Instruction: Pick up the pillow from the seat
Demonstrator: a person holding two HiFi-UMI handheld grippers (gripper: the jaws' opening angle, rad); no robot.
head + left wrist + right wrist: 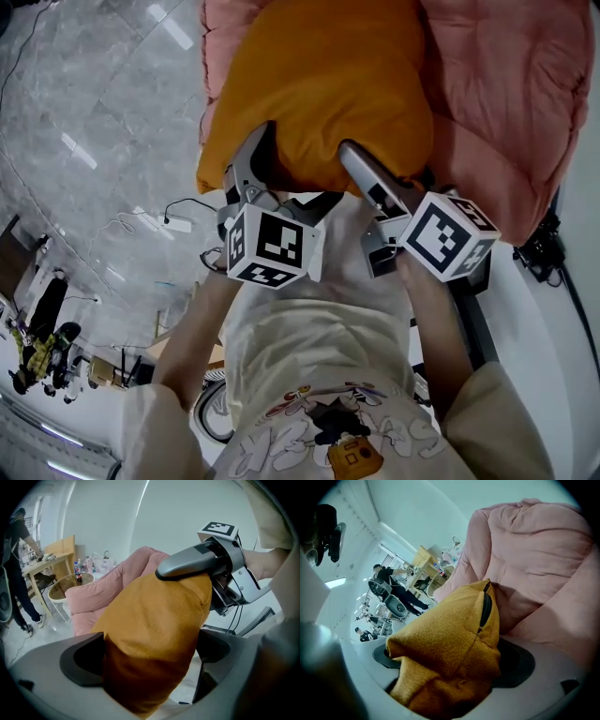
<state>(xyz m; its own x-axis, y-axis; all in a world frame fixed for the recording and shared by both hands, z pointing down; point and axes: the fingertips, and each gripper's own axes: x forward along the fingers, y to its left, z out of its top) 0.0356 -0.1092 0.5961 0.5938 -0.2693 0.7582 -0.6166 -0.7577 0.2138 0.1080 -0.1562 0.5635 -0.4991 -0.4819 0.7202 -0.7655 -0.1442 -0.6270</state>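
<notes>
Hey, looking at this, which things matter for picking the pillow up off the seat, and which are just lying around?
Part of the job: orange pillow, pink seat, left gripper, right gripper, both with the pillow between their jaws.
Just lying about: round side table, bottles on it, wooden desk, power strip on the floor.

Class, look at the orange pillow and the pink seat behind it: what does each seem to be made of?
Orange pillow: looks like fuzzy fleece-type fabric, matte, with a nubby grain; a dark zip runs along one edge. Pink seat: soft matte cloth, probably padded, judging by its puffy folds and creases.
</notes>
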